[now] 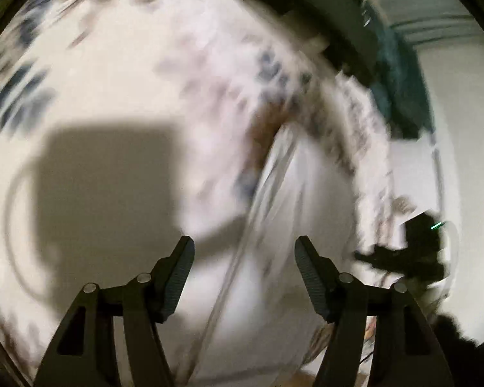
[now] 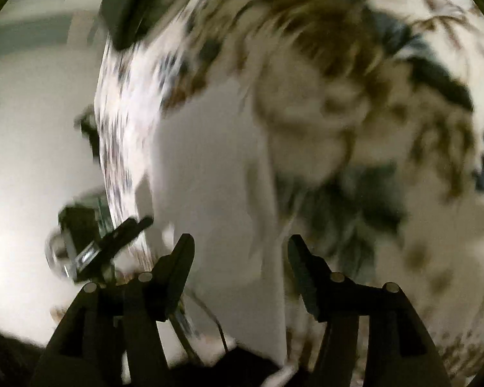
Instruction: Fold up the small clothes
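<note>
Everything is smeared by motion, so detail is scarce. Largest is the patterned bedspread [image 2: 387, 103], floral in browns and dark blues, spreading ahead of and to the right of the right gripper [image 2: 240, 248]. On it lies a plain white garment [image 2: 209, 167], directly ahead of that gripper and just ahead and right of the left gripper [image 1: 243, 250]. Both grippers are spread wide with nothing between their fingers. A dark headboard-like shape [image 1: 322, 19] sits far ahead. I'd judge folding barely begun: the garment looks loose, no tidy fold visible, and neither gripper grasps it.
</note>
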The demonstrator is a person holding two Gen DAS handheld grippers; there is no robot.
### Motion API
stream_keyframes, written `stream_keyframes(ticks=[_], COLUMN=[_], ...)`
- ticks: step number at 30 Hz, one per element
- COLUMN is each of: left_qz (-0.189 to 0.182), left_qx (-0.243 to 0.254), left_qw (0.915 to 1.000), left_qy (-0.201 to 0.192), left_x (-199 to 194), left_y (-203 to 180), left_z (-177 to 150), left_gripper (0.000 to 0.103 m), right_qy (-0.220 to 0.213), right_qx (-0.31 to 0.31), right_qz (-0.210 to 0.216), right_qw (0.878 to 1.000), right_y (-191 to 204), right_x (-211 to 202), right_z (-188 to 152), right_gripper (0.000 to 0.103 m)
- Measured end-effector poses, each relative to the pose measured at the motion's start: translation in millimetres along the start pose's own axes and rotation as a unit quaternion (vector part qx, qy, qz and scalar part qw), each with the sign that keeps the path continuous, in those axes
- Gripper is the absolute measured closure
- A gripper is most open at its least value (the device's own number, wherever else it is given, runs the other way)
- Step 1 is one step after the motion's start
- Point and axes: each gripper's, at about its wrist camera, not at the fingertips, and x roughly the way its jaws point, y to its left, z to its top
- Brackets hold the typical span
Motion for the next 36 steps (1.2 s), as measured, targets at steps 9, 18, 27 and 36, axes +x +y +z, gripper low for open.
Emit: stream_keyframes(ticks=[9,18,27,36], left_qz=[-0.058,-0.033,-0.01,0.047], left_qx=[0.057,0.061,0.061,0.035], left_qw=[0.9935,0.9967,0.998,0.9977], left_qy=[0.08,0.042,0.011,-0.035], left_x=[112.3,93.9,108.5,58.1], left_y=[-41.7,-52.3,-69.0,-58.2], left_z=[73.2,77.3,202.4,152.8], left_gripper=[0.041,0.089,0.081,0.04], right_qy=[0.028,0.012,0.0,-0.044], right_qx=[0.026,-0.017,-0.037,-0.047], right_qz=[0.126,0.114,0.055,-0.012], right_qw=[0.991,0.993,0.998,0.998], right_y=[-21.5,21.4,85.8,93.9], right_x=[55.9,57.5,65.7,18.1], right_z=[58.7,64.8,195.9,135.9], right_gripper=[0.038,0.084,0.08,0.068])
